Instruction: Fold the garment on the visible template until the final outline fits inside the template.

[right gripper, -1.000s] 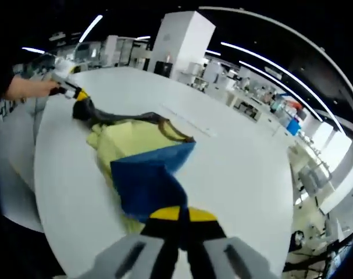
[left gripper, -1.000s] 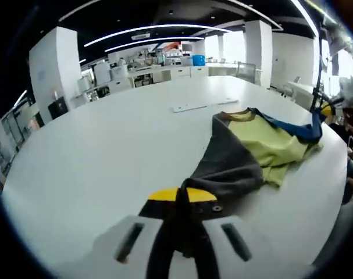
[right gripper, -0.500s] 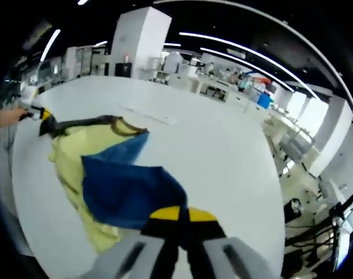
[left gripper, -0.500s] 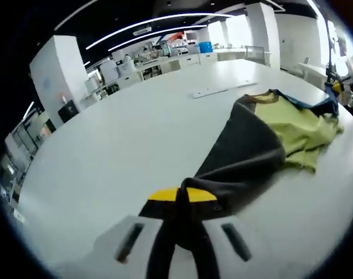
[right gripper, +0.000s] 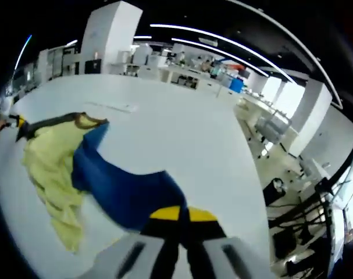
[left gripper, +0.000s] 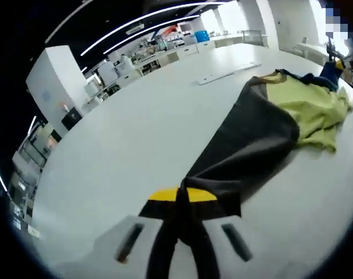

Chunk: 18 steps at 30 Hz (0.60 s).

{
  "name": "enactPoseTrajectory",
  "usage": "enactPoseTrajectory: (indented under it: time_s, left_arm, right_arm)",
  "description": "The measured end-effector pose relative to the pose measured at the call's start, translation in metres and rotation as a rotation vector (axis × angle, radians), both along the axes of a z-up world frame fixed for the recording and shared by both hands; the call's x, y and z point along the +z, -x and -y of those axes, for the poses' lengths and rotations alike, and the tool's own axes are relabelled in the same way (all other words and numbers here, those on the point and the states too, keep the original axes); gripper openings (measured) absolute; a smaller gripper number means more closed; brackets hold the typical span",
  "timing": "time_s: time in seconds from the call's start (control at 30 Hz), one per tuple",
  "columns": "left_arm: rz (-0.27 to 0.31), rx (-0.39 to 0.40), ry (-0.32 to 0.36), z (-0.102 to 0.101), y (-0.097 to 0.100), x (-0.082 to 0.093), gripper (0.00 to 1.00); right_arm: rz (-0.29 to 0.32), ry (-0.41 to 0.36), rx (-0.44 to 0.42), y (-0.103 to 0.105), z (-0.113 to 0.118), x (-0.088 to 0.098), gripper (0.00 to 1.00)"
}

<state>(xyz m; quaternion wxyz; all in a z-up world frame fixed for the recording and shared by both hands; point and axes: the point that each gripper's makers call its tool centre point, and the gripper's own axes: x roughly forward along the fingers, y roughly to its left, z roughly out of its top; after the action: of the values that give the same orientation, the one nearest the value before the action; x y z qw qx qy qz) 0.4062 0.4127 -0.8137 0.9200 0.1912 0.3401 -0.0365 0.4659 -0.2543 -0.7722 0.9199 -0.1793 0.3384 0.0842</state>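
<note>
A large white table [left gripper: 124,145] carries a garment [left gripper: 263,133] made of dark grey, yellow-green and blue panels. It lies stretched between two hand-held grippers, near one edge of the table.

In the left gripper view, the left gripper [left gripper: 182,200] has its yellow-tipped jaws closed on the dark grey sleeve end of the garment. The grey cloth runs away from the jaws in a widening band, and the yellow-green body lies crumpled beyond it, toward the table's edge. A long pale strip [left gripper: 230,72] lies flat on the table past the garment, apart from it.

In the right gripper view, the right gripper [right gripper: 182,215] has its jaws closed on the blue part of the garment [right gripper: 115,189]. The blue cloth spreads away from the jaws, with the yellow-green body bunched beside it. At the far end of the garment the left gripper [right gripper: 16,123] appears small, at the table's edge, its yellow tip against the dark cloth.
</note>
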Motion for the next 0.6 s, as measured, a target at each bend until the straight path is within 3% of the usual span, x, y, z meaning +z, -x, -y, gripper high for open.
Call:
enactPoseTrajectory:
  time_s: [0.33, 0.6]
  left_arm:
    - [-0.012, 0.005, -0.021, -0.005, 0.001, -0.004, 0.0]
    - [-0.015, 0.015, -0.032, -0.011, 0.0, -0.004, 0.0]
  right_arm:
    - [-0.029, 0.028, -0.116, 0.005, 0.039, -0.018, 0.0]
    - [-0.073, 0.049, -0.196, 0.03, 0.062, -0.031, 0.0]
